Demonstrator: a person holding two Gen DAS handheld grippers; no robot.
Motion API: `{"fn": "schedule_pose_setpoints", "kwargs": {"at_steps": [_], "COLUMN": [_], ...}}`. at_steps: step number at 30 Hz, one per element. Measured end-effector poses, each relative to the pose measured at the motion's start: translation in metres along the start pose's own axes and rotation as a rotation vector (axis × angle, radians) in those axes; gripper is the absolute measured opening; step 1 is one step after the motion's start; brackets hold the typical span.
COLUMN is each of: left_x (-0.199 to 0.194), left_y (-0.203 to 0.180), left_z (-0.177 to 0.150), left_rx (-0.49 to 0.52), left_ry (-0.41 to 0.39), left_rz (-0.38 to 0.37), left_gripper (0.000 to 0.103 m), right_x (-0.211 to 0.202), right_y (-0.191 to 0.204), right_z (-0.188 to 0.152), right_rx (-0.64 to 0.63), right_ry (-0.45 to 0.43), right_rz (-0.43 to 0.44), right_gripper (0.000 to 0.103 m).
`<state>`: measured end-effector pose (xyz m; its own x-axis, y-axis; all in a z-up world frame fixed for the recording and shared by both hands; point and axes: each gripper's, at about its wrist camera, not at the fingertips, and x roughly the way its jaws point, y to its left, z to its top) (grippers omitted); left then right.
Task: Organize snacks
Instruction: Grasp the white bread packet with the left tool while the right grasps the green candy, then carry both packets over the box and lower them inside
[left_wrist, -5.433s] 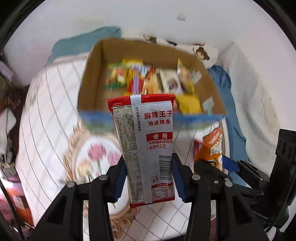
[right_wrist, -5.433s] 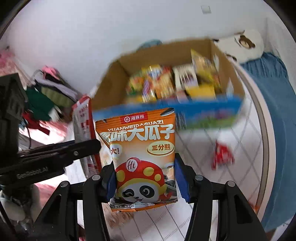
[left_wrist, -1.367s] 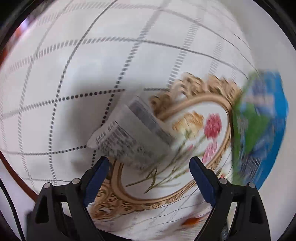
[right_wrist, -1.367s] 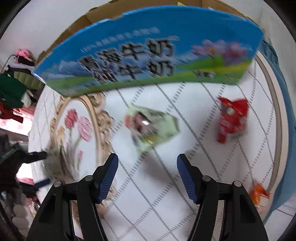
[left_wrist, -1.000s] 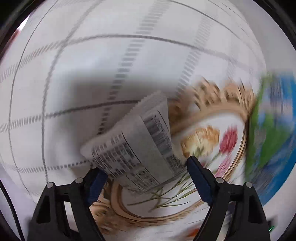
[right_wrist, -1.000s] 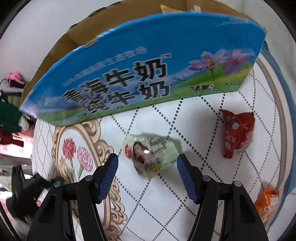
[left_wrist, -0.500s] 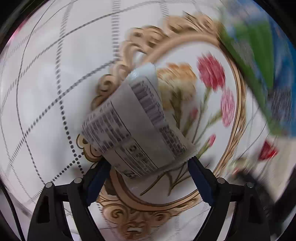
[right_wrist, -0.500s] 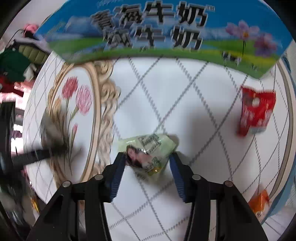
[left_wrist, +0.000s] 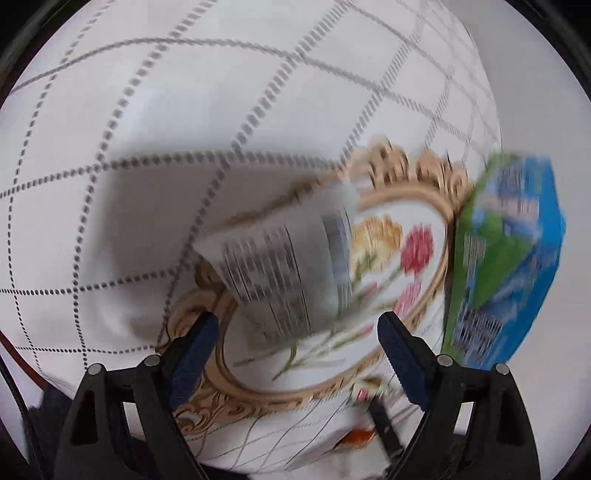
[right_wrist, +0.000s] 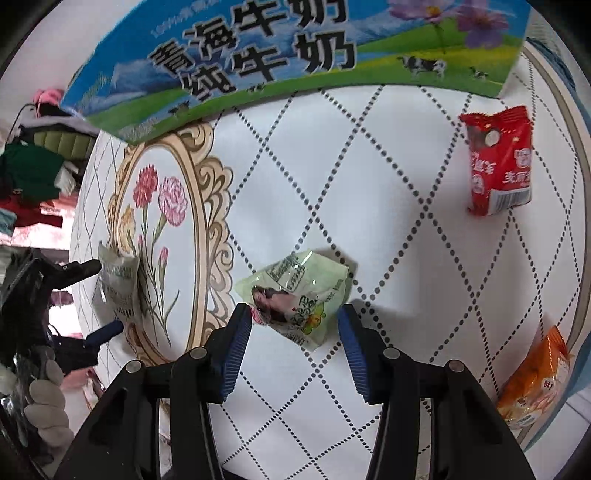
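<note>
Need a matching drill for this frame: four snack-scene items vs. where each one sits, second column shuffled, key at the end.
Items
1. green packet
2. red packet
3. orange packet
4. grey packet

Places
A. by the tablecloth's near right edge
B. between the open fingers of the right gripper
C. over the floral medallion, ahead of the open left gripper
D. lying alone near the right end of the milk box

Pairs: 1-B, 2-D, 3-A, 4-C
</note>
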<state>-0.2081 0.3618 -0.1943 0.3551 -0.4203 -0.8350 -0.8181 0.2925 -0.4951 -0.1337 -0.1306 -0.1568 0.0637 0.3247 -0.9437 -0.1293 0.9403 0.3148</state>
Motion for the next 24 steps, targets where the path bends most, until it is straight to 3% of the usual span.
{"fn": "schedule_pose_setpoints", "kwargs": {"at_steps": [3,6,9,10,12,16,20,24], "left_x": [0.015,0.027,0.042,0.046,0.060,0.082,0.101,0.096], "left_y": [-0.006,-0.030,-0.085,-0.098,-0.117,-0.125,-0.127,-0.119], "left_z": [0.018,0.031,0.028,0.019,-0.001,-0.032,-0.041,-0.024], "left_rx": [-0.033,0.056,0.301,0.416,0.615,0.817,0.804,0.757], "left_ry": [-0.016,-0.038,-0.084,-0.100,-0.101,-0.059,-0.033,-0.010], "left_rz": [0.021,0.111,0.243,0.297,0.388,0.470,0.469,0.462], "left_gripper": [0.088,0.086,0.080,0.074,0.072,0.072,0.076,0.076], "right_x": [-0.003,-0.005,-0.006,-0.006,-0.006,-0.006,0.005,0.015], "right_y": [-0.005,-0.011,-0.015,-0.015,-0.014,-0.015,-0.020,-0.012], "right_z": [-0.001,-0.001,-0.001,-0.001,-0.003,-0.005,-0.002,0.002], "right_rx": [0.040,0.084,0.099,0.101,0.097,0.119,0.169,0.155], "right_ry": [-0.017,-0.031,-0.038,-0.040,-0.045,-0.045,-0.020,-0.022], "right_rz": [0.002,0.005,0.007,0.008,0.008,0.025,0.065,0.042], "right_gripper": [0.052,0.052,0.052,0.052,0.052,0.052,0.053,0.053]}}
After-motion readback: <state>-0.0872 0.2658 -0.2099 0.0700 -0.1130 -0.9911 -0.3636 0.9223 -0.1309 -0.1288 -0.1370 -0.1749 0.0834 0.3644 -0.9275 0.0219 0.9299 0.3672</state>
